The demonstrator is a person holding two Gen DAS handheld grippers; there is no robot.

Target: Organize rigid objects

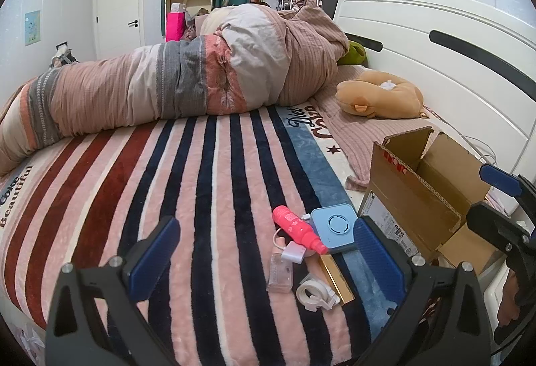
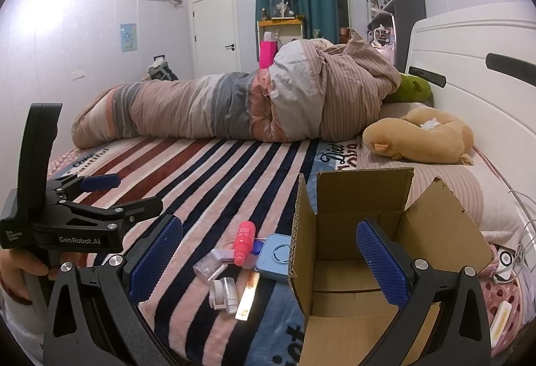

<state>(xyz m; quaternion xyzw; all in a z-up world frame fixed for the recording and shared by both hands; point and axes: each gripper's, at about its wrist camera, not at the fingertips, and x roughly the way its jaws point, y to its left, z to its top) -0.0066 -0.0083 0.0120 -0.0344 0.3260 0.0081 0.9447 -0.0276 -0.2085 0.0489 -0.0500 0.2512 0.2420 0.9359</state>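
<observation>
Our left gripper (image 1: 264,257) hangs over the striped blanket (image 1: 207,171) with its jaws spread wide and nothing between them; the small things lie ahead of it, nearer its right finger. Leftmost there is the clear little bottle (image 1: 279,269), then the white tape dispenser (image 1: 315,293) and the pink spray bottle (image 1: 296,225), whose long axis runs diagonally, cap end towards us. Beside it the blue square device (image 1: 335,225) lies flat, touching the cardboard box (image 1: 412,195) that stands open on the right. Our right gripper (image 2: 269,262) also gapes wide and empty, its right finger in front of the box's open mouth
</observation>
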